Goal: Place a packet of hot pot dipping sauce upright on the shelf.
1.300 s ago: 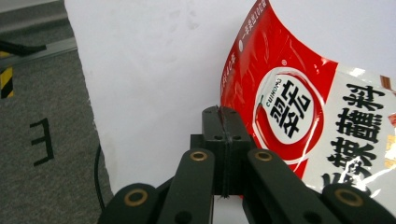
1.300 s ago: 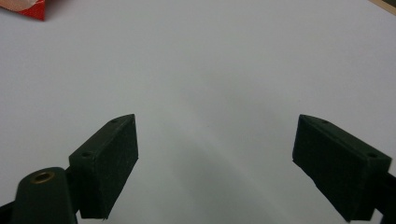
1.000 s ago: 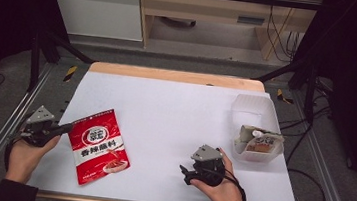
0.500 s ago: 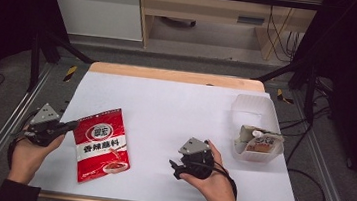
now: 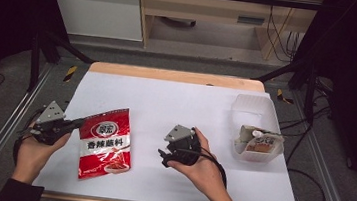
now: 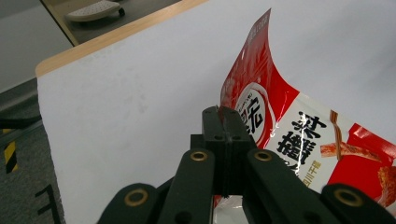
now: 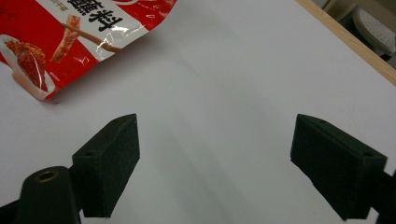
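We hold the left gripper [image 6: 223,122] with jaws clamped on the left edge of the red seasoning pouch [image 5: 105,142], which lies on the white bench [image 5: 186,106], its upper corner lifted. The right gripper [image 7: 215,154] has jaws wide apart over bare bench beside the pouch. Risk: the thin edge grip may slip or the foil tear if pulled. The label appears to read 香辣脆料; the smaller print is illegible. A clear container [image 5: 256,154] stands well apart.

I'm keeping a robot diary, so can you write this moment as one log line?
left gripper: shut on red packet edge | right gripper: open, empty, over white table | clear box: untouched
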The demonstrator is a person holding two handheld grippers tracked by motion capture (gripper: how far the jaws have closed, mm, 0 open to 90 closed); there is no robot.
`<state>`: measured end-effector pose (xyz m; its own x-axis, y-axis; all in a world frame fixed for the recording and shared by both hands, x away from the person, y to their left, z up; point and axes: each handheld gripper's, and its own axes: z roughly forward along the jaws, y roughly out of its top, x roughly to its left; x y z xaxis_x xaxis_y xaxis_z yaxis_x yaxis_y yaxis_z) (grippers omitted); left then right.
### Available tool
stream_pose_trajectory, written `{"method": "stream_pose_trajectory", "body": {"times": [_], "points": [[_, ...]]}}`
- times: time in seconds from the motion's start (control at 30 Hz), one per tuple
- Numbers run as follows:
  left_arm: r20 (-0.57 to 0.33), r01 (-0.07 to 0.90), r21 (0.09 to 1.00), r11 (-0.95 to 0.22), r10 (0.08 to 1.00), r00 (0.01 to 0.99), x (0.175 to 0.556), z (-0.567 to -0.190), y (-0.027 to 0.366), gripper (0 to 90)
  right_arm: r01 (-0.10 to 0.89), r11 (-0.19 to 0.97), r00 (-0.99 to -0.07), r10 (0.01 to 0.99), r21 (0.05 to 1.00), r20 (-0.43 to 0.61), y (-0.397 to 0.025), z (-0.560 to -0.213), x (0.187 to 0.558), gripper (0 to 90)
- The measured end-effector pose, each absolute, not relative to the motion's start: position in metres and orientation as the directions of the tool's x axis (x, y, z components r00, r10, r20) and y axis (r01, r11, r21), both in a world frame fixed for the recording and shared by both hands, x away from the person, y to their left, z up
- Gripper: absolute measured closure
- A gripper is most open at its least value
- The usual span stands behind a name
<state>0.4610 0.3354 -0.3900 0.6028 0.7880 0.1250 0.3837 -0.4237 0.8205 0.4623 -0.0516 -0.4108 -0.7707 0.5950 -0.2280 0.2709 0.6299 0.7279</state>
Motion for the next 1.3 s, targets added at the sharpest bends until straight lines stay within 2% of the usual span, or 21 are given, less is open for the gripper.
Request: {"method": "stream_pose_trajectory", "body": {"times": [0.3,0.97,1.3], "points": [[0.124,0.362,0.829,-0.426,0.772,0.624,0.466,-0.382,0.324,90.0,0.276,0.650,-0.770,0.591,0.708,-0.243,-0.049,-0.402,0.473,16.7],[0.208,0.272,0.825,-0.495,0.714,0.668,0.466,-0.345,0.292,90.0,0.259,0.659,-0.775,0.579,0.706,-0.255,-0.048,-0.387,0.481,16.2],[0.222,0.238,0.823,-0.516,0.677,0.702,0.461,-0.337,0.272,90.0,0.239,0.665,-0.802,0.546,0.707,-0.242,-0.045,-0.377,0.486,13.2]]}}
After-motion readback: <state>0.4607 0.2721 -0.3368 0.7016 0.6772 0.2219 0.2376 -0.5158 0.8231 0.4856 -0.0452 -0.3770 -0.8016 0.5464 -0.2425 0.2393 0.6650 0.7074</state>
